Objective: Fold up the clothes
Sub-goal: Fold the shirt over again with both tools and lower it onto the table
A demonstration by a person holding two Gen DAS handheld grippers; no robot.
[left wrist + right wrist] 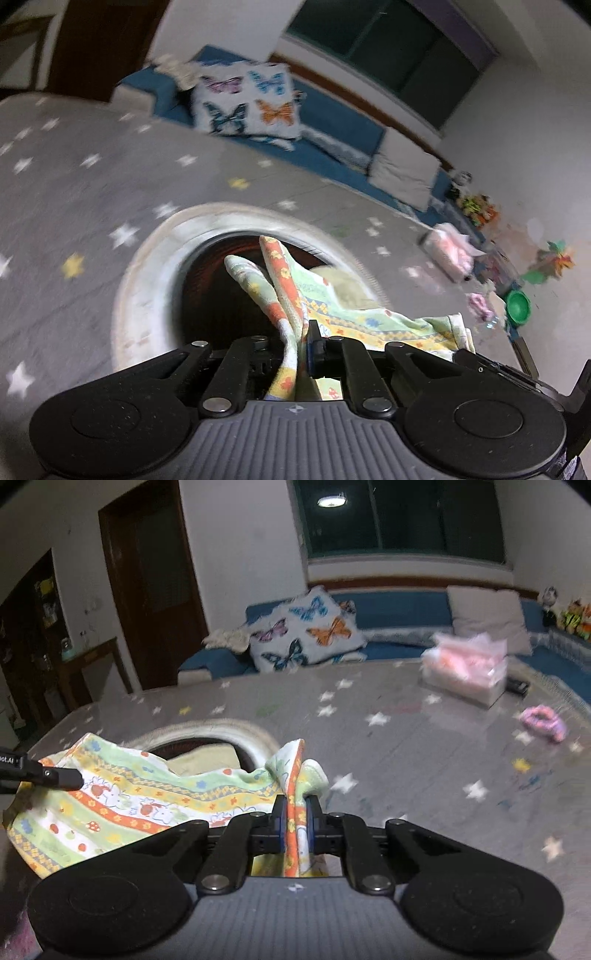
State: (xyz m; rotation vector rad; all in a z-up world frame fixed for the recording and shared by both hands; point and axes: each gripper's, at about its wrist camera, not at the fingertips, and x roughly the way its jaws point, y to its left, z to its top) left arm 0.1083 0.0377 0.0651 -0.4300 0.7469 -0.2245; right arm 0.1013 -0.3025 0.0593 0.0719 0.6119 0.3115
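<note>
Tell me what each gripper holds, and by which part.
Both hold the cloth. The left gripper and the right gripper each pinch a bunched edge, at opposite ends.

Dim indoor scene, lit from overhead; a ceiling lamp (331, 501) glared in the dark window (402, 517). Motion blur smeared both views; fisheye curvature darkened the corners.

The cloth (147, 797) has stripes of green, yellow, orange and white, with little white animals and red dots. The worktop (406, 746) is grey with white and yellow stars. Far ahead of the right gripper (295, 812), which is black, a white pillow (306, 627) shows blue, purple and orange butterflies on a blue sofa (399, 605).
</note>
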